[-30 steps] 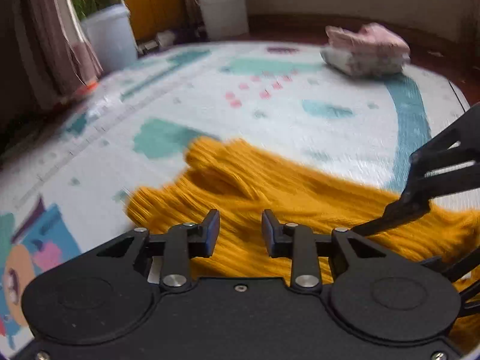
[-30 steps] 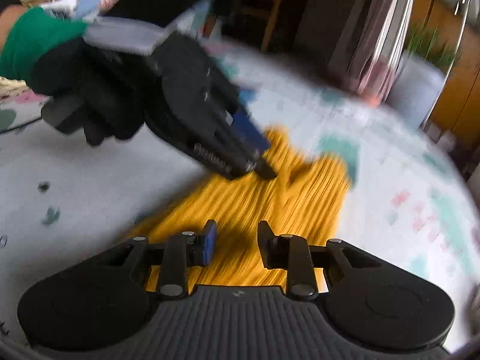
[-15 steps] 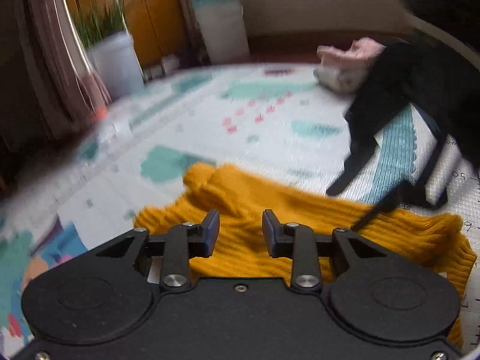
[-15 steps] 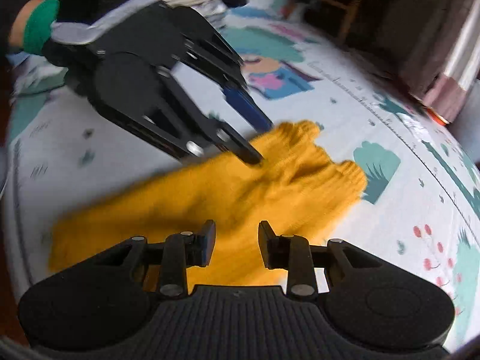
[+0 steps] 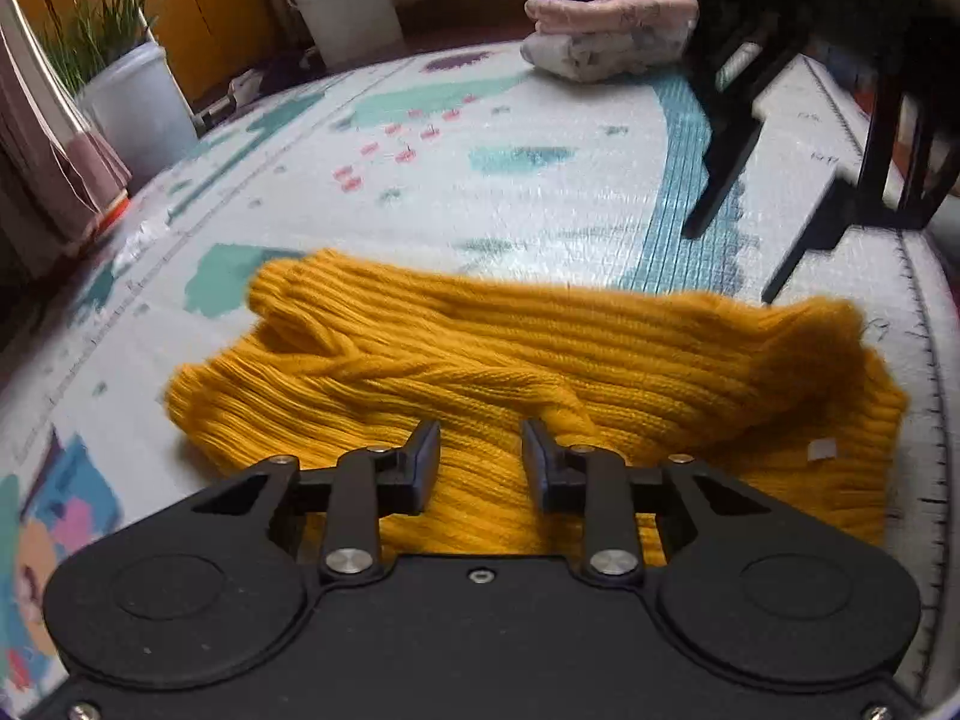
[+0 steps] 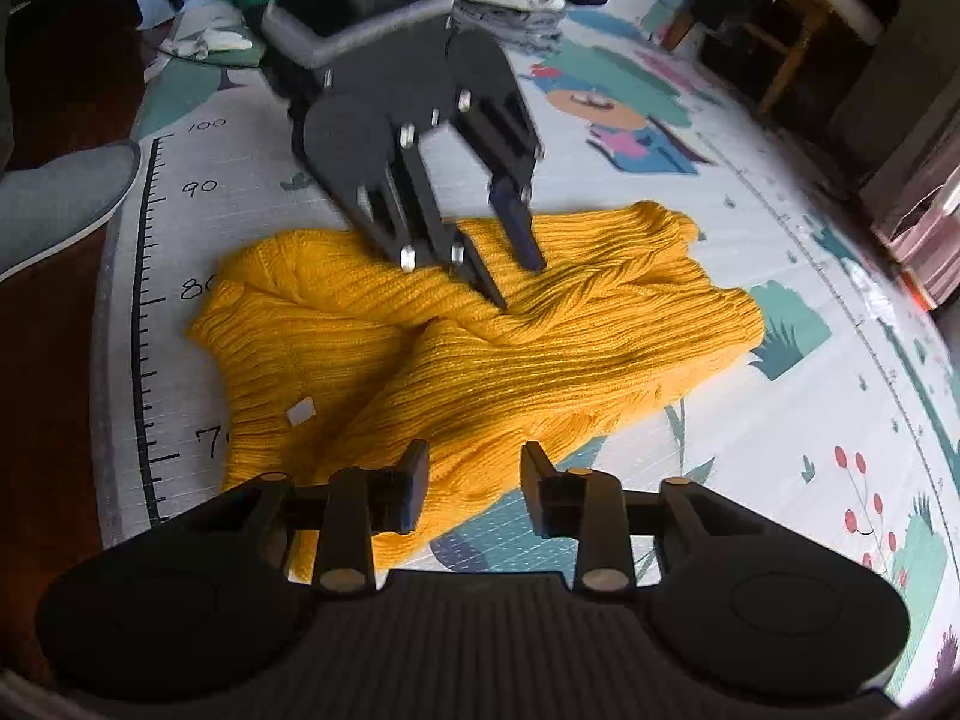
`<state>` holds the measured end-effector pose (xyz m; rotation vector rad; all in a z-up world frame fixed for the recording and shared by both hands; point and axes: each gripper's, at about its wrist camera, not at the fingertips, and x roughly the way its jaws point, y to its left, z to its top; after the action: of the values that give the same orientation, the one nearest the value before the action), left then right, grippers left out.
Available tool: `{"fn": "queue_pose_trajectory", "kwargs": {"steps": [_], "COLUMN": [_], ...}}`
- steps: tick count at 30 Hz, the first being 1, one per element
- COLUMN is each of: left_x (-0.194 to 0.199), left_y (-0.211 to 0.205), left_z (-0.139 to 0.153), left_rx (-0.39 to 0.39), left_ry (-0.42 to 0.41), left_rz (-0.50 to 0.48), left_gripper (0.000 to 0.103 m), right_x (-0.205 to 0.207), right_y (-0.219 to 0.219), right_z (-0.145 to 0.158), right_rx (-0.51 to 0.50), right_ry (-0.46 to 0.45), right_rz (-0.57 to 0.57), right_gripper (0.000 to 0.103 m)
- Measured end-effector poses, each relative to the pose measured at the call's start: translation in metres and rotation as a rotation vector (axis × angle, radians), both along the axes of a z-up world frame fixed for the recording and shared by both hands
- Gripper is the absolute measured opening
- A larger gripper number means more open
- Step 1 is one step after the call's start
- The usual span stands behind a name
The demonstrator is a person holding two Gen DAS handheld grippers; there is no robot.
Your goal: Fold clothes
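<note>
Two downward wrist views, sharing yellow sweater (image 5: 540, 360).

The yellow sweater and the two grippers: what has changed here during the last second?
The right gripper has lifted away from the yellow sweater, and its jaws have just been opening with nothing between them. The left gripper hangs over the sweater, also empty, its gap unchanged. The sweater stays bunched on the play mat; the folded pile has not moved.

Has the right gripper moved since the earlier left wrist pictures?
Yes. The right gripper has lifted off the mustard knit sweater toward the folded pink clothes.
</note>
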<state>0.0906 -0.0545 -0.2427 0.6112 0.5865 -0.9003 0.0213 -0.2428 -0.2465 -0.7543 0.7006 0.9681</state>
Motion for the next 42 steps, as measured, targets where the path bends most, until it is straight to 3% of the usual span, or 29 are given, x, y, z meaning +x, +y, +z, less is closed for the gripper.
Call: {"fn": "queue_pose_trajectory", "kwargs": {"steps": [2,5,8,9,12,15,17,19,21,26,30,32,36,42], "left_x": [-0.006,-0.015,-0.028,-0.034,-0.053,-0.069,-0.08,-0.084,-0.08,-0.078,-0.089,-0.092,-0.088,-0.031], "left_y": [0.015,0.032,0.037,0.035,0.025,0.02,0.024,0.027,0.024,0.033,0.036,0.04,0.031,0.028], "left_z": [0.012,0.022,0.023,0.021,0.01,-0.013,-0.028,-0.031,-0.019,0.009,-0.025,-0.035,-0.016,0.026], "left_rx": [-0.032,-0.086,-0.177,-0.185,-0.163,-0.068,-0.071,-0.092,-0.085,-0.151,-0.095,-0.106,-0.059,-0.165], "left_ry": [0.009,0.043,0.101,0.114,0.156,0.166,0.128,0.111,0.143,0.121,0.119,0.114,0.144,0.047], "left_rz": [0.022,0.069,0.109,0.105,0.058,0.04,0.016,0.023,0.036,0.025,-0.007,-0.005,-0.036,0.056], "left_gripper": [0.03,0.03,0.028,0.026,0.024,0.024,0.023,0.023,0.024,0.024,0.023,0.023,0.024,0.024], "right_x": [-0.008,-0.015,-0.015,-0.013,-0.012,-0.012,-0.011,-0.012,-0.011,-0.012,-0.015,-0.013,-0.01,0.016], "right_y": [-0.006,-0.013,-0.015,-0.013,-0.006,0.002,0.007,0.008,0.006,-0.003,0.003,0.001,0.001,0.006], "right_z": [-0.003,-0.008,-0.011,-0.012,-0.012,-0.021,-0.036,-0.044,-0.039,-0.013,-0.039,-0.044,-0.033,-0.012], "right_rx": [0.014,0.022,0.058,0.073,0.126,0.143,0.112,0.128,0.125,0.206,0.137,0.159,0.154,0.213], "right_ry": [-0.031,-0.071,-0.082,-0.078,-0.073,-0.024,0.022,0.008,0.015,-0.016,0.052,0.054,0.057,-0.047], "right_rz": [0.009,0.022,-0.018,-0.047,-0.089,-0.125,-0.136,-0.147,-0.15,-0.181,-0.184,-0.189,-0.168,-0.183], "right_gripper": [0.051,0.051,0.041,0.032,0.029,0.029,0.026,0.026,0.026,0.026,0.024,0.024,0.023,0.023]}}
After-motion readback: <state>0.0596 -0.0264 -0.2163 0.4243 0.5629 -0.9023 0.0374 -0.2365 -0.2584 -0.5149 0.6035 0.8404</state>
